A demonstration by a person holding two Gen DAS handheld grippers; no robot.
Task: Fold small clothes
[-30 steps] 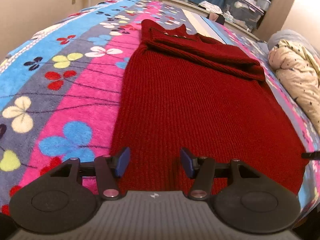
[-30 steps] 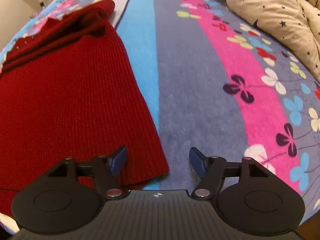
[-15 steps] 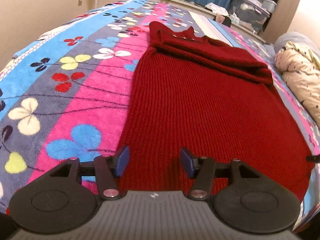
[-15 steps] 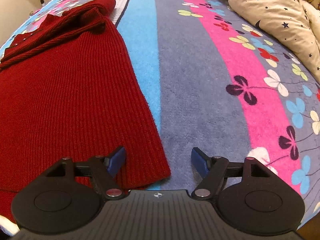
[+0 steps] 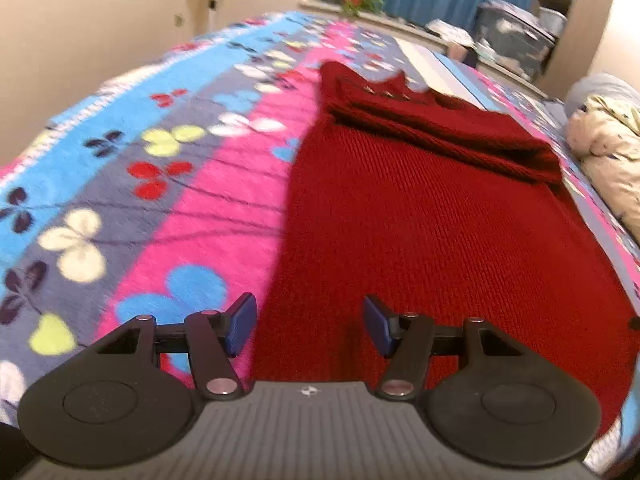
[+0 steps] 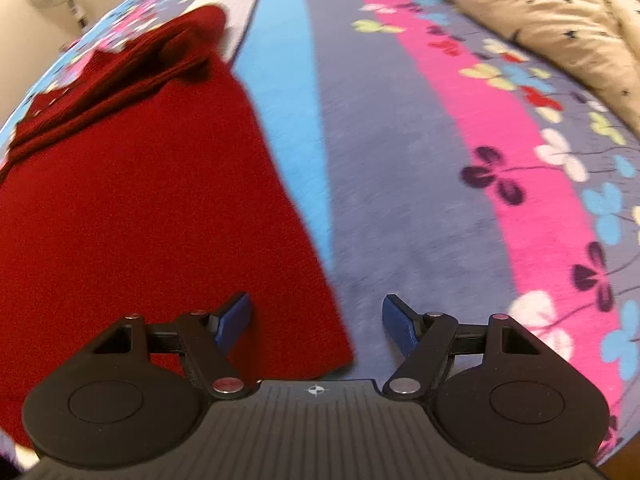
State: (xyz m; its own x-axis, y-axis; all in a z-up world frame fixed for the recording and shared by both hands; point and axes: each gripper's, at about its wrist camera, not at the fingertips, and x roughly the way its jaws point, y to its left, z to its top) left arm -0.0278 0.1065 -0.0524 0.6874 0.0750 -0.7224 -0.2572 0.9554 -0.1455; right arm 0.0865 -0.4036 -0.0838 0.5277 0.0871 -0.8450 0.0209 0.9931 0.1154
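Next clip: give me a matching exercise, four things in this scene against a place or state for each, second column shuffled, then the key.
Things:
1. red sweater
2. left tool
3. right tool
4. cream quilt

Places or states:
A. open over the sweater's near right corner
B. bunched at the blanket's far right edge
C. spread flat, top part folded down
D. open over the sweater's near left edge

Pairs: 1-C, 2-D, 3-A, 4-B
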